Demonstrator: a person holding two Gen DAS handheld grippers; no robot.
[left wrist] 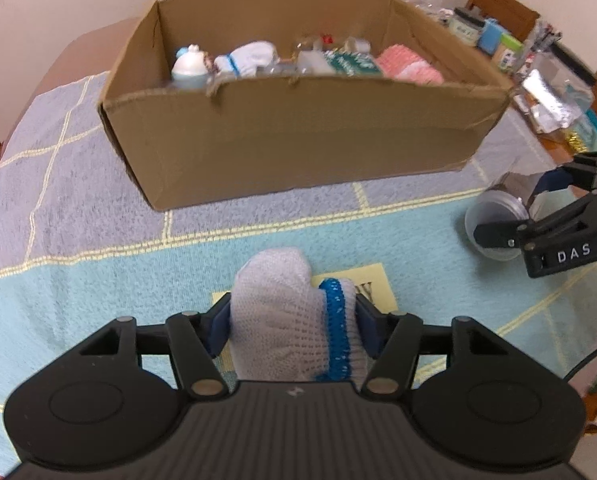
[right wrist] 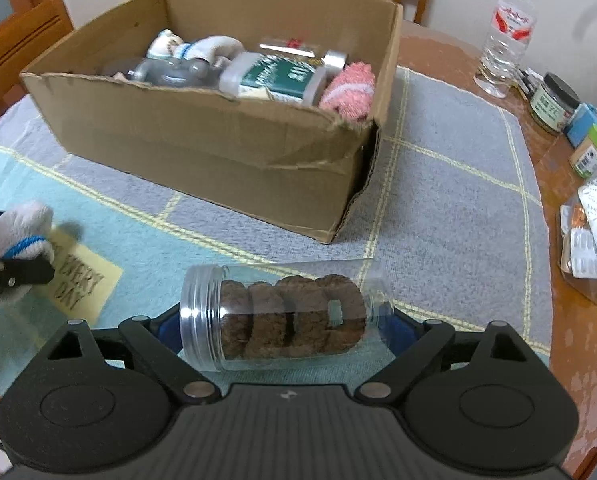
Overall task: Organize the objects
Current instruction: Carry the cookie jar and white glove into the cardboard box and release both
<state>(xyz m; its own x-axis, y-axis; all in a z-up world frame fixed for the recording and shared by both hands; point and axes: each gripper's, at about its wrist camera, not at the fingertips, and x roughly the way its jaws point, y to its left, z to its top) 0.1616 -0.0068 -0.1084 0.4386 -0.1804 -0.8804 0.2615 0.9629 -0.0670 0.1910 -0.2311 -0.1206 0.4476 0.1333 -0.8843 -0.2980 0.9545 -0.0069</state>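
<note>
The right gripper (right wrist: 282, 320) is clamped end to end on a clear plastic jar of brown cookies (right wrist: 282, 320), its long axis lying crosswise with the threaded mouth pointing left, just in front of the open brown cardboard box (right wrist: 202, 148). Left of the jar, the left gripper (left wrist: 292, 324) squeezes a bunched white knit glove with a blue cuff band (left wrist: 286, 316), its rounded end pointing toward the box.

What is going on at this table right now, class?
A person is tidying loose items into a cardboard box using two handheld grippers. The left gripper is clamped on a rolled white sock with a blue band. The right gripper grips a clear jar of brown cookies, held sideways. Both are in front of the box, not yet over it. The box already holds a pink cloth and other items.
</note>
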